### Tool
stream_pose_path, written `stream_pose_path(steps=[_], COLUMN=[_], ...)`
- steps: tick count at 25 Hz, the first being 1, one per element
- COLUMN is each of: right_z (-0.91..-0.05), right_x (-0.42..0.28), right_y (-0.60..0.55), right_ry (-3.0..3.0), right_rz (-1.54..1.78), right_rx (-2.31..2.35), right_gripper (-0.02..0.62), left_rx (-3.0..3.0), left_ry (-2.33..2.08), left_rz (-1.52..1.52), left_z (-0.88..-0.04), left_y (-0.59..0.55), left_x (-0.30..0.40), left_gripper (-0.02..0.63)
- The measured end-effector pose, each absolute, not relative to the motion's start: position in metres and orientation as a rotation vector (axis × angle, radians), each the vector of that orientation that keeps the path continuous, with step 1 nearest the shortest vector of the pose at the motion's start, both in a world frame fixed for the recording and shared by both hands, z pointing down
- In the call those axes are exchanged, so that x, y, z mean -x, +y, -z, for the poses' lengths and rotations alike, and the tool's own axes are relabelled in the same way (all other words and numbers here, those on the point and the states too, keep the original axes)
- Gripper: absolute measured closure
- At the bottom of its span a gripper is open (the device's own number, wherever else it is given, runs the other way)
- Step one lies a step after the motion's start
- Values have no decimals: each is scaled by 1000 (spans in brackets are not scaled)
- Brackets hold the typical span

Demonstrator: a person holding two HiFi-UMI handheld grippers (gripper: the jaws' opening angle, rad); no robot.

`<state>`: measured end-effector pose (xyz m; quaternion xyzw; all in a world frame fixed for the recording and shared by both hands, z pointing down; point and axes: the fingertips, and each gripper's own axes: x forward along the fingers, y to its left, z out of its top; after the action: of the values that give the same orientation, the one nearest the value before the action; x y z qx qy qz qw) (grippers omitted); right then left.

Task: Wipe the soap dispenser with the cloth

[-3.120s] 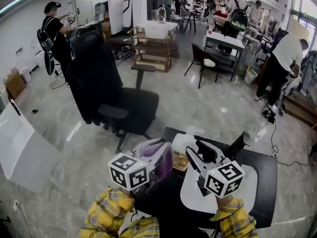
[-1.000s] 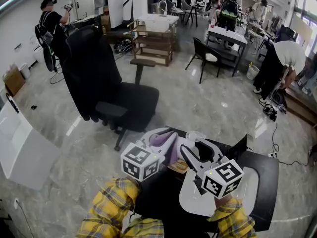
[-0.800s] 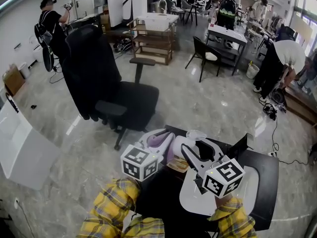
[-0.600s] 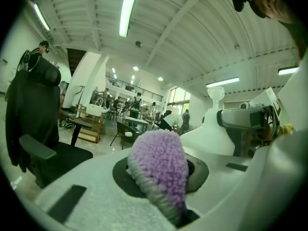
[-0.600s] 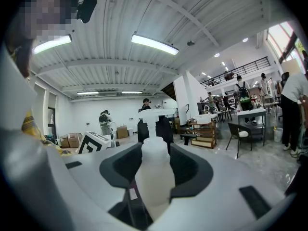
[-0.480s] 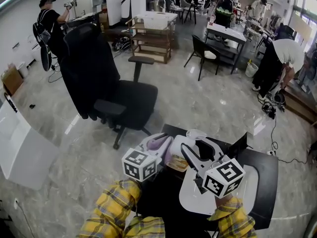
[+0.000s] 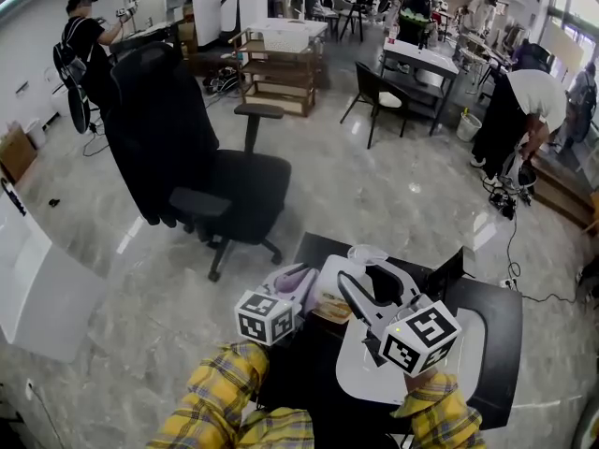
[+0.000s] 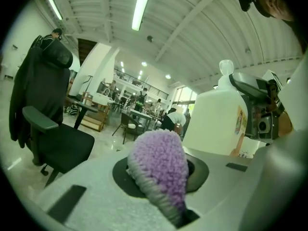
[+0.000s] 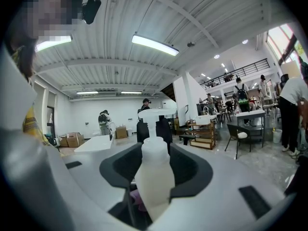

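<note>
Right tool [image 9: 155, 170] clamped on soap dispenser [image 9: 155, 189] mid-body, upright, over tabletop [image 7: 501, 321]. Left tool [image 8: 161, 177] pinches purple cloth [image 8: 156, 153], just beside soap dispenser. I judge soap dispenser light, smooth plastic, slippery; hold body, not pump [image 9: 156, 113]. Cloth soft, limp.
</note>
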<state>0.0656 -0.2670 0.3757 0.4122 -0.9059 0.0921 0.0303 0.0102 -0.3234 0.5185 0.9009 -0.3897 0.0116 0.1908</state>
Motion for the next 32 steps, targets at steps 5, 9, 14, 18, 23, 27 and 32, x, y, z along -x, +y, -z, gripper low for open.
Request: stream_pose_path(steps=[5,9,14,18,23,27,32], right_z=[-376,-375,-379,-379,-380,-378,-375], right_x=[-65,-66,-61,-60,-59,-61,-63], right_y=[-269,-269,-267,-266,-265,-265,-267], right_ry=[-2793,-2792,-2789,-2785,-2782,-2777,-2782], right_rz=[-278,-282,-286,-281,-292,-291,-301], right_rx=[-1282,-1282,-1293,-1303,-1302,-1313,-1302], right_gripper=[428,428,428,428,428,428,428], left_rx=[-2528,-2522,-2486,-2485,-2472,-2501,-2489], left_ry=[-1111,-1143,-1173,-1218,-1296,-1273,-1318], left_rz=[-65,-116,-153,-227,-220,-137,31], left_z=[-529,-540,-559,-569,-555,-523,-470], left_y=[-327,-326,-324,-323,-316,-306,-298], left_x=[-10,-9,-3,1,10,12,24], left_gripper=[551,551,551,551,551,551,551])
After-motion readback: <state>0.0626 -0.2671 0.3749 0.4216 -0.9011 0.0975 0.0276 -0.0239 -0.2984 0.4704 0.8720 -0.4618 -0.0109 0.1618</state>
